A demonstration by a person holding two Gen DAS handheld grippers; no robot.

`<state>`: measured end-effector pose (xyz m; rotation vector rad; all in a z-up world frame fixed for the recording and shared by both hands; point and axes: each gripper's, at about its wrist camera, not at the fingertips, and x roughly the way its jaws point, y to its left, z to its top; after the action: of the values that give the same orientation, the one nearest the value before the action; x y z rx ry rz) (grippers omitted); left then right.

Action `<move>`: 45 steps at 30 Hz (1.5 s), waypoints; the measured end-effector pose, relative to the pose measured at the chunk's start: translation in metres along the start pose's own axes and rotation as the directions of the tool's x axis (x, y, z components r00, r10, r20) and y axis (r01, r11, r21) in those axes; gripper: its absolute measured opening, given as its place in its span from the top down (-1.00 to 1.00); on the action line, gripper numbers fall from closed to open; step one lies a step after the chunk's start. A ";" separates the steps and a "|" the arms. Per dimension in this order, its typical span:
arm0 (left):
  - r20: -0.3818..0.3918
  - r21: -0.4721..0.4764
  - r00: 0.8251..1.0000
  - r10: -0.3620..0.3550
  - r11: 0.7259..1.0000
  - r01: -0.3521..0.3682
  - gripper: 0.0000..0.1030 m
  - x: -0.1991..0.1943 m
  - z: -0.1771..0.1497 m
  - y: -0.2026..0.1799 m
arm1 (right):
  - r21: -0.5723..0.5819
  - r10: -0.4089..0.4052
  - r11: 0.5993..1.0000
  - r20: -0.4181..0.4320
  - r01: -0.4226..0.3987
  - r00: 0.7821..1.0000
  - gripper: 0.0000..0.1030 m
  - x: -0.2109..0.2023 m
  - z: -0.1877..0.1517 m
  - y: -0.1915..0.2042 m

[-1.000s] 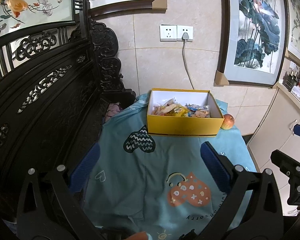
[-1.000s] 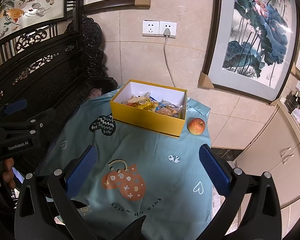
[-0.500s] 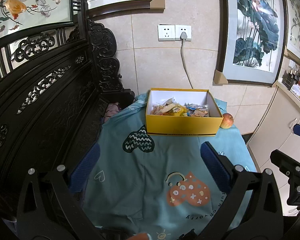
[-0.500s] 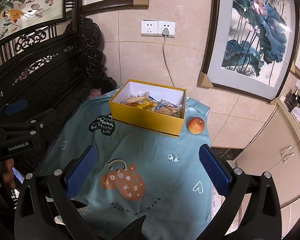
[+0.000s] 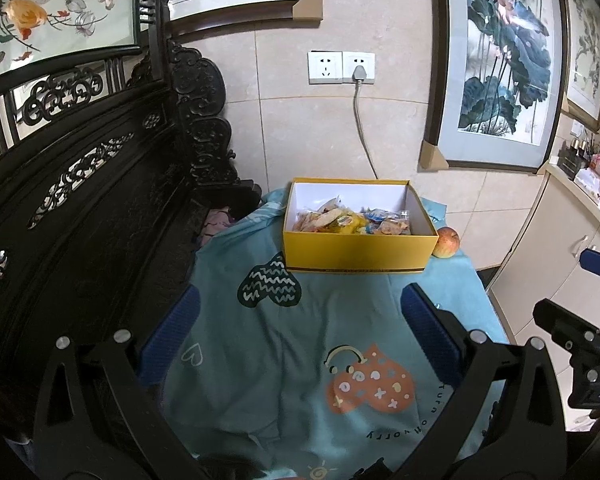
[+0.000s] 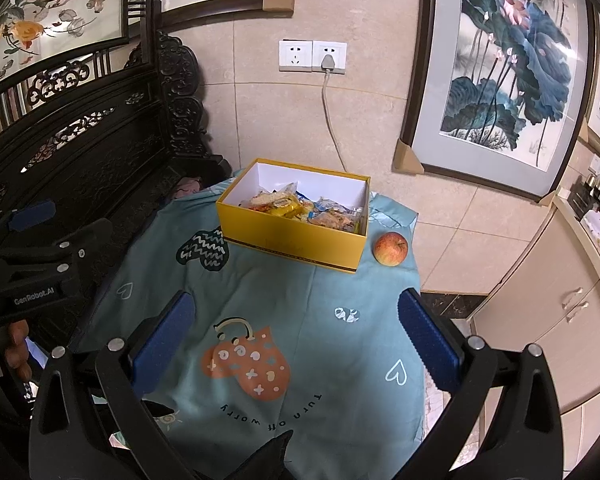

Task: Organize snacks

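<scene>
A yellow box [image 5: 356, 251] with a white inside stands at the far end of a teal-cloth table [image 5: 292, 344]. It holds several wrapped snacks [image 5: 352, 221]. The box [image 6: 292, 236] and snacks [image 6: 300, 210] also show in the right wrist view. A red apple [image 6: 391, 249] lies on the cloth just right of the box; it also shows in the left wrist view [image 5: 447, 242]. My left gripper [image 5: 296, 324] is open and empty above the near cloth. My right gripper [image 6: 296, 326] is open and empty, also above the near cloth, to the right of the left one.
A dark carved wooden bench [image 5: 100, 184] runs along the table's left side. A tiled wall with a socket and plugged cable [image 5: 358, 76] stands behind the box. Framed paintings [image 6: 500, 68] lean at the right. Beige cabinets [image 6: 560, 312] stand right of the table.
Both grippers have drifted slightly; the box sits a little further left in both views. Both stay open and empty. Nothing on the table has moved.
</scene>
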<state>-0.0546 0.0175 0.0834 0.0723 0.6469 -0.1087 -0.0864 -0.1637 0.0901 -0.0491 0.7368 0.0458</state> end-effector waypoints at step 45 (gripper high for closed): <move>-0.024 0.006 1.000 -0.016 1.000 0.016 -0.96 0.010 0.005 0.009 | 0.006 -0.008 1.000 -0.001 0.008 1.000 -0.97 0.001 0.004 0.000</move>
<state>-0.0428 0.0255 0.0816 0.0749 0.6714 -0.1256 -0.0826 -0.1635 0.0926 -0.0459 0.7372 0.0357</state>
